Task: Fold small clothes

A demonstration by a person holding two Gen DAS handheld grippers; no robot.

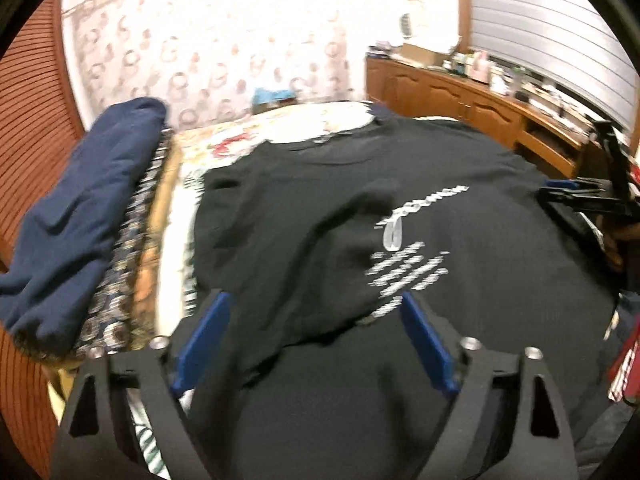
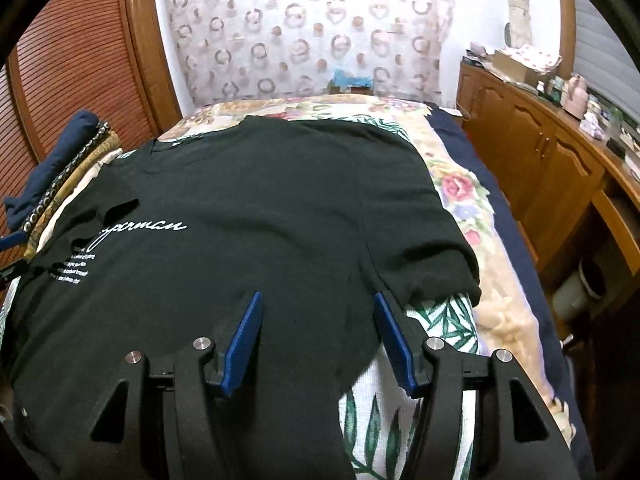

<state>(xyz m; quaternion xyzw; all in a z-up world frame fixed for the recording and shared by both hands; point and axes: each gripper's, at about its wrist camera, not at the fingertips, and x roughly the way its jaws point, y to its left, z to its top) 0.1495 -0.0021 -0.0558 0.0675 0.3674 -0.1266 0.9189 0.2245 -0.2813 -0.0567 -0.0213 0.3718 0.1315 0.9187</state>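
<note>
A black T-shirt (image 1: 320, 208) with white lettering lies spread on the bed, its left part folded over the print; it also shows in the right wrist view (image 2: 260, 208). My left gripper (image 1: 316, 304) is open, its blue fingers just above the shirt's left side near the folded edge. My right gripper (image 2: 318, 300) is open over the shirt's right side, next to the short sleeve (image 2: 432, 272). The right gripper also shows at the right edge of the left wrist view (image 1: 580, 196).
A stack of folded clothes topped by a navy garment (image 1: 80, 208) sits left of the shirt, also in the right wrist view (image 2: 60, 160). The floral bedspread (image 2: 460, 188) covers the bed. A wooden cabinet (image 2: 540, 148) with clutter runs along the right; a louvered wooden door (image 2: 72, 60) stands left.
</note>
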